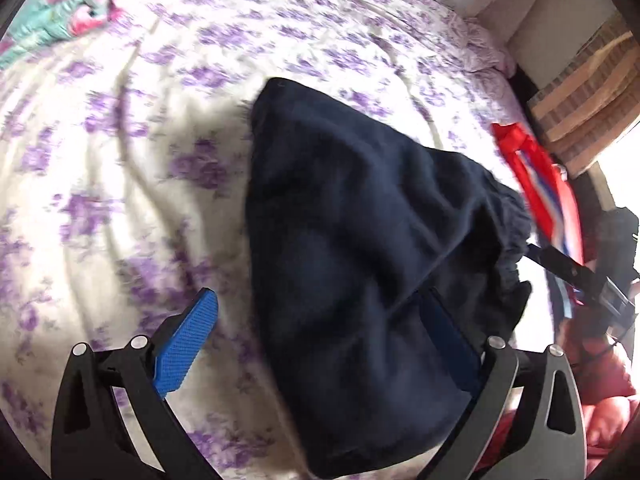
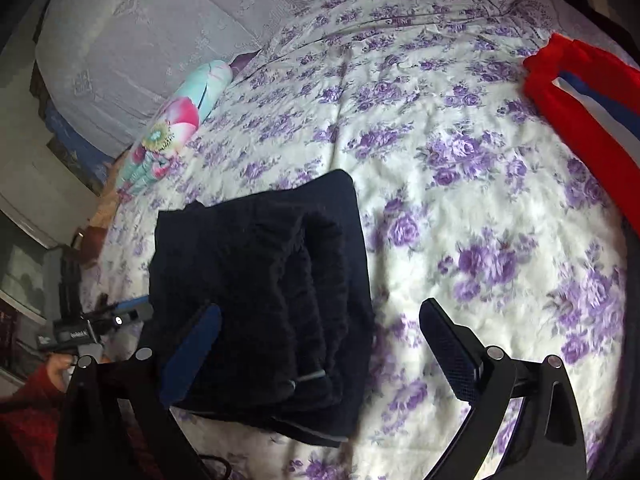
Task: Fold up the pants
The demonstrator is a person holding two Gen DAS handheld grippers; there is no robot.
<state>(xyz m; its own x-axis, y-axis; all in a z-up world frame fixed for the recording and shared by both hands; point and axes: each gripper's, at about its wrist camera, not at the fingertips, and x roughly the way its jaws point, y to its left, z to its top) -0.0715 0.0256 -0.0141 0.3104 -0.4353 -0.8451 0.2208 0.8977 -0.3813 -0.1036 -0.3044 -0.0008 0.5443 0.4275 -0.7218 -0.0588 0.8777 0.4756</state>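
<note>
The left claw had two black linkage arms, each pinned with round silver screw heads behind the fingers, and fingers faced with bright blue textured pads. The right claw was built the same way, black with silver pins at the joints, its finger pads a darker blue with a fine dotted grip. Behind the left claw a red sleeve covered the person's arm, and a thin black cable curled just behind the right claw's left arm.
</note>
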